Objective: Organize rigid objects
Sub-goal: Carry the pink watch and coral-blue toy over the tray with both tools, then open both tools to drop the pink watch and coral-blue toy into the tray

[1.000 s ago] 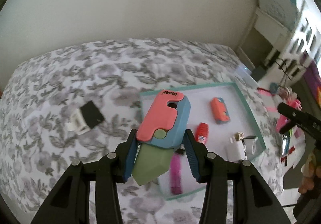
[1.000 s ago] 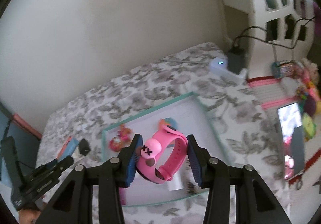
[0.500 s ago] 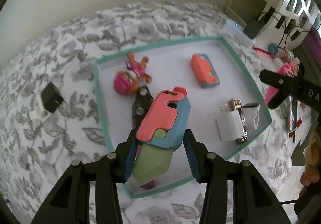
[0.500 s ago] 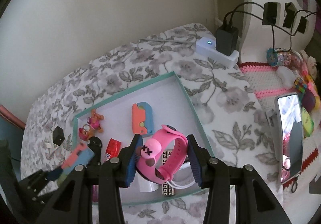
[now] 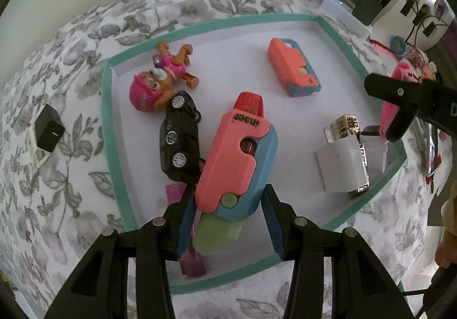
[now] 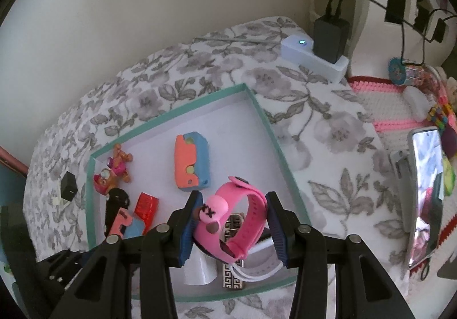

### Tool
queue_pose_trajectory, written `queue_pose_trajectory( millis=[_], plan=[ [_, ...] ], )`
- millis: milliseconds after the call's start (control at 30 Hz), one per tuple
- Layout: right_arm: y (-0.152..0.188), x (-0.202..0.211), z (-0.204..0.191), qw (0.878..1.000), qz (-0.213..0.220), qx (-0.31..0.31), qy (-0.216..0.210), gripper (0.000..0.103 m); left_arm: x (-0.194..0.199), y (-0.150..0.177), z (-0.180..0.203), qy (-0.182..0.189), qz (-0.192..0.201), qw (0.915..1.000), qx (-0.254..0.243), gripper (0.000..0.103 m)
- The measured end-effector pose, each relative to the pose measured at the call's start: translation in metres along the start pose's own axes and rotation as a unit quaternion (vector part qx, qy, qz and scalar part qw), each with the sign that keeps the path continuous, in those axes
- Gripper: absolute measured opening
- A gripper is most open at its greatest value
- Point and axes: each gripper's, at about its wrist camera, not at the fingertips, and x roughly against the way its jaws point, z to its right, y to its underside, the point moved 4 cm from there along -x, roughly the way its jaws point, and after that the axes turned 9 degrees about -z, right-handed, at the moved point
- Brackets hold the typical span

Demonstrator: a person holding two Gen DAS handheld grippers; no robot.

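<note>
1. Left wrist view: the left gripper [image 5: 225, 222] has its fingers clamped on a coral-and-blue toy [image 5: 238, 159], held above the teal-rimmed tray [image 5: 110, 130] on the floral bed [image 5: 65, 90].
2. The right gripper [image 6: 232, 229] has its fingers clamped on a pink watch [image 6: 231, 220], also over the tray.
3. Already in the tray: a figurine [image 5: 160, 79], a black car [image 5: 180, 142], a second coral toy [image 5: 292, 66].
4. Left to do, likely: release both items; a black cube [image 5: 50, 127] lies outside on the bed.
5. Compared with a second ago, both grippers have dropped closer and the tray fills more of each view.
</note>
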Motion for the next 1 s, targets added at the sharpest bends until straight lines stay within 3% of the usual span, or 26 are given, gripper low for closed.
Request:
queue_pose_trajectory(
  millis=[600, 767, 867, 1000],
  plan=[
    [0.002, -0.010, -0.012, 0.999, -0.019, 0.026, 0.006, 0.048, -0.013, 0.005, 0.006, -0.023, -0.010, 0.9996, -0.012, 0.047],
    [0.001, -0.004, -0.015, 0.999, -0.022, 0.024, -0.001, 0.049, -0.002, 0.001, 0.008, -0.021, -0.004, 0.9995, -0.022, 0.052],
    [0.000, 0.000, -0.017, 0.999, -0.018, 0.028, 0.007, 0.055, 0.005, -0.002, 0.008, -0.024, 0.004, 0.9994, -0.025, 0.061],
    [-0.002, 0.011, -0.019, 0.999, -0.005, 0.032, 0.009, 0.056, 0.022, -0.005, 0.006, -0.015, 0.023, 0.9994, -0.021, 0.061]
  ],
)
